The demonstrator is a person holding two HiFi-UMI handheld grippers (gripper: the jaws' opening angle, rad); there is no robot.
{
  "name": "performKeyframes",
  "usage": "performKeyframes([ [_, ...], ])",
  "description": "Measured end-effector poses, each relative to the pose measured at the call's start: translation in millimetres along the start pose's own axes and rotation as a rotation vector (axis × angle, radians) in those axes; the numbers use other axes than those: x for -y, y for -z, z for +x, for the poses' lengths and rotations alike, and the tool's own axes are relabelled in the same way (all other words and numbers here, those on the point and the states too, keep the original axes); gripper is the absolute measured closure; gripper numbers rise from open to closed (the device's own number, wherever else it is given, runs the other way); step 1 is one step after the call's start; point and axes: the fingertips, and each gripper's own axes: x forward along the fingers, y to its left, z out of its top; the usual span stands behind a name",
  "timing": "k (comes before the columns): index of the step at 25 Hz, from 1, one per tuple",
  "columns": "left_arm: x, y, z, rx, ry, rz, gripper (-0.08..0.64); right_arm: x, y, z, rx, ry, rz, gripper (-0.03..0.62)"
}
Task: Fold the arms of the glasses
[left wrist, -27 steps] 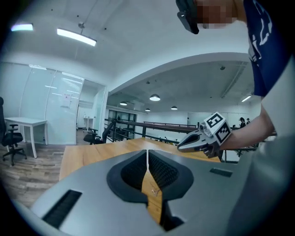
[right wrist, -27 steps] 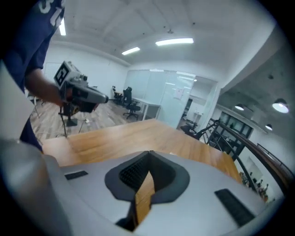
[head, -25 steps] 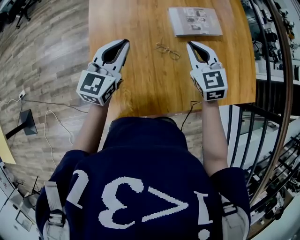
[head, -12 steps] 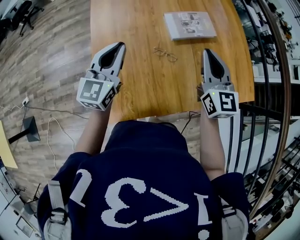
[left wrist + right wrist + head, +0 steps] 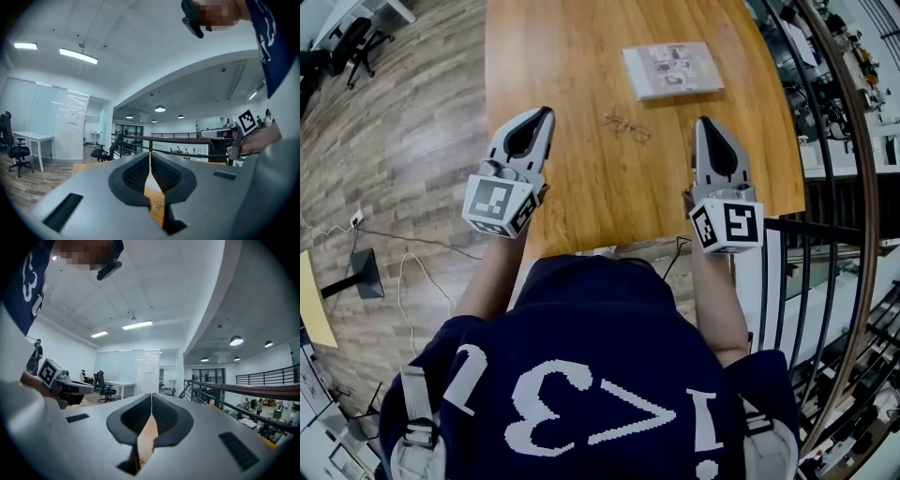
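Bright ceiling light, strong fisheye distortion

Orange wood, grey plastic, navy cloth.
The surface is orange-brown with fine grain. The glasses are dull gold wire, and the booklet is grey with small pictures. The left claw and right claw are light grey with black pads, their cubes white with black square markers. The shirt is navy with white print.

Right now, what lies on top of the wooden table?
Glasses and a booklet lie on the table; the left gripper and right gripper cover patches of it.
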Motion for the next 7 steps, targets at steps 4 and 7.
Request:
performKeyframes([
  [4,3,-4,-5,0.003,-0.001,0.001,0.535,-2,-7,-5,0.012,0.006,-0.003,0.565],
  [7,5,-6,-8,-0.001,-0.001,0.001,0.535,-4,-12,-7,0.019,0.011,-0.003,0.565],
])
